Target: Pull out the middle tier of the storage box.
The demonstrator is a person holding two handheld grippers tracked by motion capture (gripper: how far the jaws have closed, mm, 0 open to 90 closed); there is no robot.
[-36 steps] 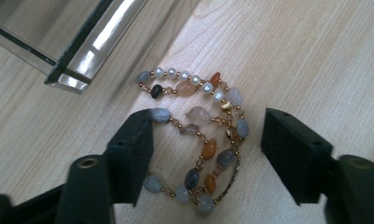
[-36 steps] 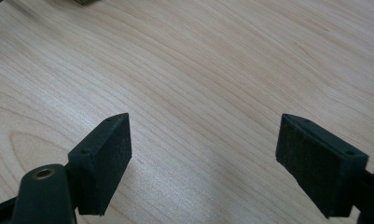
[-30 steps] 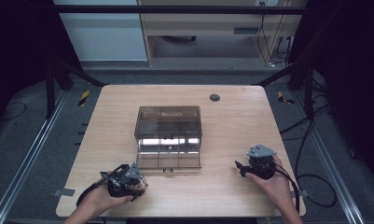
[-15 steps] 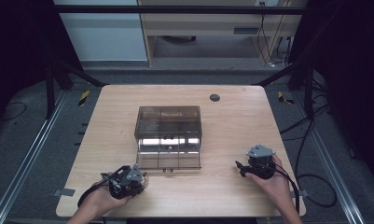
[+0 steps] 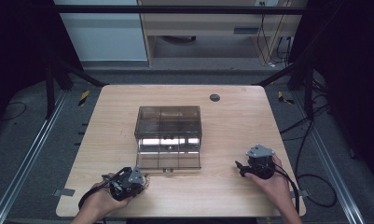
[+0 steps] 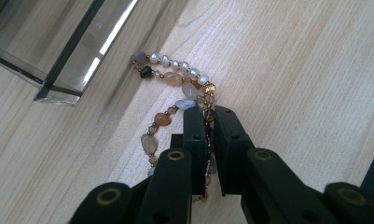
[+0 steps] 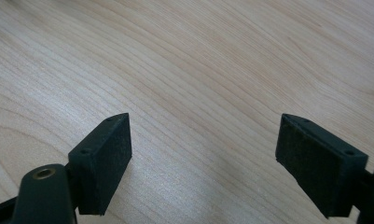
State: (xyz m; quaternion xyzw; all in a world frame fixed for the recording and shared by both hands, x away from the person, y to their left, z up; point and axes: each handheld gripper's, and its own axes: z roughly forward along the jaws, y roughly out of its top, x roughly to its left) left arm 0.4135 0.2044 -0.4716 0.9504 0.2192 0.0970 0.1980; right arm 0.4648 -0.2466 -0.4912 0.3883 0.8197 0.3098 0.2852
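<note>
A: Your left gripper (image 6: 207, 122) has its fingers pinched nearly together on the beaded bracelet of pearl, peach and grey stones (image 6: 174, 88), w/ the strand running between the pads. Why so low?

B: Prob. so the loose loop rests on the pale wooden counter (image 5: 231, 121) instead of swinging. It lies just beside the front corner of the smoky clear plastic box w/ compartments (image 5: 168, 135), near the counter's front-left.

A: And your right gripper (image 7: 203, 154)?

B: Fingers spread wide, nothing between them, just bare wood. You're parking it well apart, right of the box; my guess is it's kept free to steady the box or its open front flap.
</note>
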